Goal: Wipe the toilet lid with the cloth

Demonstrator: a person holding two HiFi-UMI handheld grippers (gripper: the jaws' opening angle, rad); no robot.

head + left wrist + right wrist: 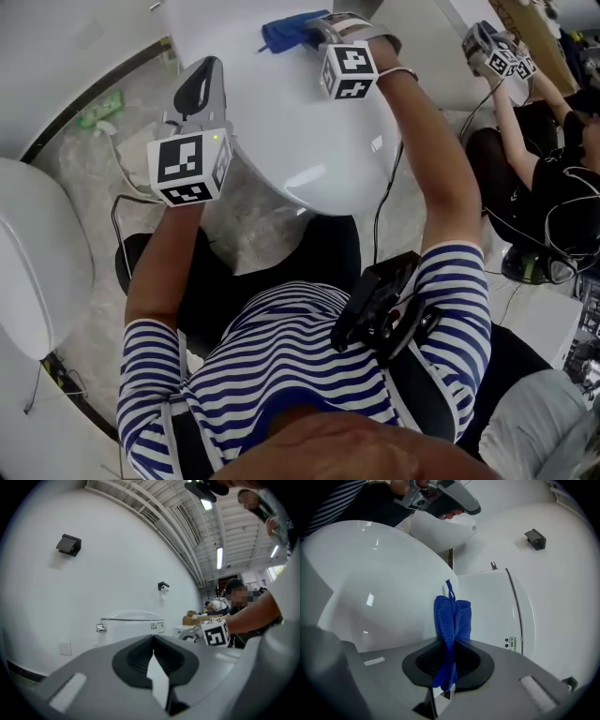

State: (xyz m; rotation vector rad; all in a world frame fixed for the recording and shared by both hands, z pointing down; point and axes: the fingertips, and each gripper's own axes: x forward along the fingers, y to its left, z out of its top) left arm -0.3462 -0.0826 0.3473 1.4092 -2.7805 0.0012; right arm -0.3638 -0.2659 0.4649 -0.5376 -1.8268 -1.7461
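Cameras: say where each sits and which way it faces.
Head view: on the person's head, looking down at the toilet lid; both forearms show.
Left gripper view: on the left tongs, shut, facing a wall.
Right gripper view: on the right tongs, facing the lid, holding the cloth.
Both head and right views show the cloth.

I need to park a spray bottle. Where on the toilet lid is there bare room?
The toilet lid is bare from its front rim back to the blue cloth. Crowded: the rear, where the right claw pinches the cloth, and the left edge by the left claw.
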